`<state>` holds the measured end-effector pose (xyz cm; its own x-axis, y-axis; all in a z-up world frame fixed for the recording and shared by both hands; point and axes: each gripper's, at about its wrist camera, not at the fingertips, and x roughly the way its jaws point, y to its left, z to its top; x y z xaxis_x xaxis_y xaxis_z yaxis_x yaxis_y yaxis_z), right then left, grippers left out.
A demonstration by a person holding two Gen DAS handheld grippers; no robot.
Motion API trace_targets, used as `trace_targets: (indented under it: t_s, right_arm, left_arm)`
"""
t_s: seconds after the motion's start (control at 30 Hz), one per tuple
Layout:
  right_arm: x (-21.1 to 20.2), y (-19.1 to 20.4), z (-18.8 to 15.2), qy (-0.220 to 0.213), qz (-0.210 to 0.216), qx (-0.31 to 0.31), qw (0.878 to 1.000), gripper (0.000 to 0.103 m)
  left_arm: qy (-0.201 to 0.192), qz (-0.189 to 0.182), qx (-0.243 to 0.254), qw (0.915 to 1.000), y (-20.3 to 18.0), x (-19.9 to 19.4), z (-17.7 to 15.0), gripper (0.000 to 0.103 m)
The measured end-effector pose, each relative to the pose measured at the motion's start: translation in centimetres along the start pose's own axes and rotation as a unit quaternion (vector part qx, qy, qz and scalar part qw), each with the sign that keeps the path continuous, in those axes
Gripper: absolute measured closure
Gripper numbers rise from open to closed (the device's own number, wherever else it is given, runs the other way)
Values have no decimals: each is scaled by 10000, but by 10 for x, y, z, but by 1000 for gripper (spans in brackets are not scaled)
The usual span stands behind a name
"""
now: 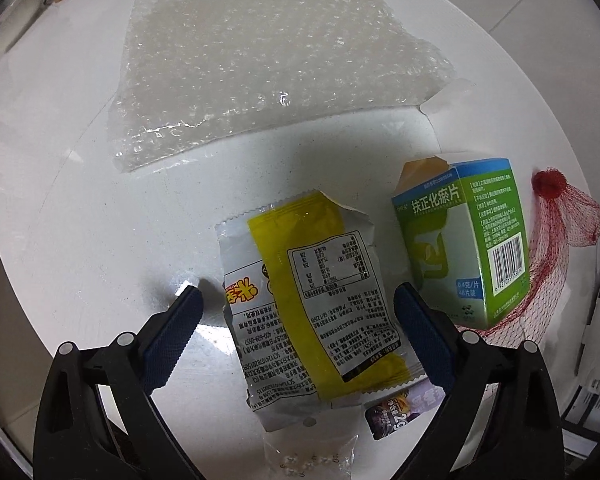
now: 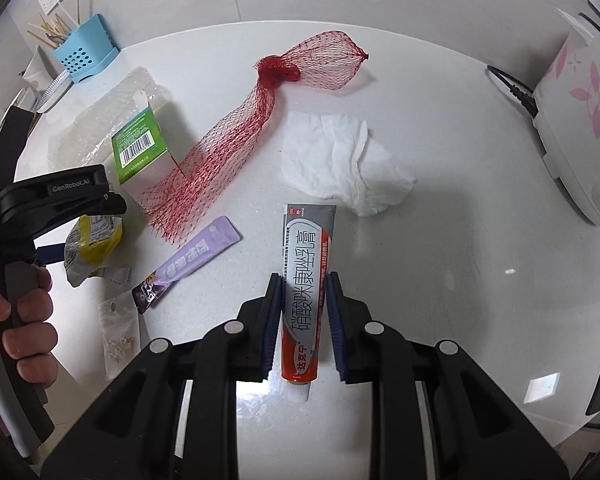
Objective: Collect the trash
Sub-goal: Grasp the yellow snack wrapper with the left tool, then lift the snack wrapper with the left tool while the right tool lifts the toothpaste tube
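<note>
Trash lies scattered across the white round table point(image 1: 80, 200), and each gripper is set over one piece. At the lower centre of the left wrist view, the left gripper point(image 1: 296, 304) has its jaws spread wide on either side of the yellow and silver snack wrapper point(image 1: 316, 300), neither pad touching it. To pick it well, I would lower until the pads flank the wrapper's middle, then close slowly, since thin foil probably buckles and slips. The green medicine box point(image 1: 464, 240) stands just beside the right pad and could be nudged.

In the right wrist view, the right gripper point(image 2: 303, 320) has its pads pressed to both sides of the ointment tube point(image 2: 306, 292), low centre of the frame, apparently gripping it; a straight lift should keep it from twisting.

Writing: the box reads "扶正化瘀片" and "0.4克/片", with a barcode. The tube reads "硝酸咪康唑乳膏" and "达克宁". The left gripper body bears "GenRobot.AI". The wrapper's small print is too fine to read.
</note>
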<state>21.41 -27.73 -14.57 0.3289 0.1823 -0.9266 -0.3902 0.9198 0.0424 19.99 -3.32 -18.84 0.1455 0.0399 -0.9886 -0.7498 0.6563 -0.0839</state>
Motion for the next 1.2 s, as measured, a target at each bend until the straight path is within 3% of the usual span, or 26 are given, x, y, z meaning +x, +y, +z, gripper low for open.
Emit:
trace_targets:
  t_s: [0.17,0.37,0.77,0.97,1.2]
  right_arm:
    - [2,-3,1,-1,61,-50,10000,82]
    - [2,-5,2,-23,99,-49,9999,82]
    - [-3,-6,-2,-84,95,15,9999,82]
    - [-7,-5,-6,-106,77,61,9999,82]
    - [-16,-6,-11,-206,37,207,9996,82]
  left_arm:
    - [57,200,9,9998,-8,-4,0,36]
    - [146,-13,-43,9999,-5,-9,-1,52]
    - [93,-187,277,9994,0,-16,-19,73]
    - [53,-226,462,9987,23,-29,-29,85]
    - [-216,-239,783,9964,29,-52,-39,89]
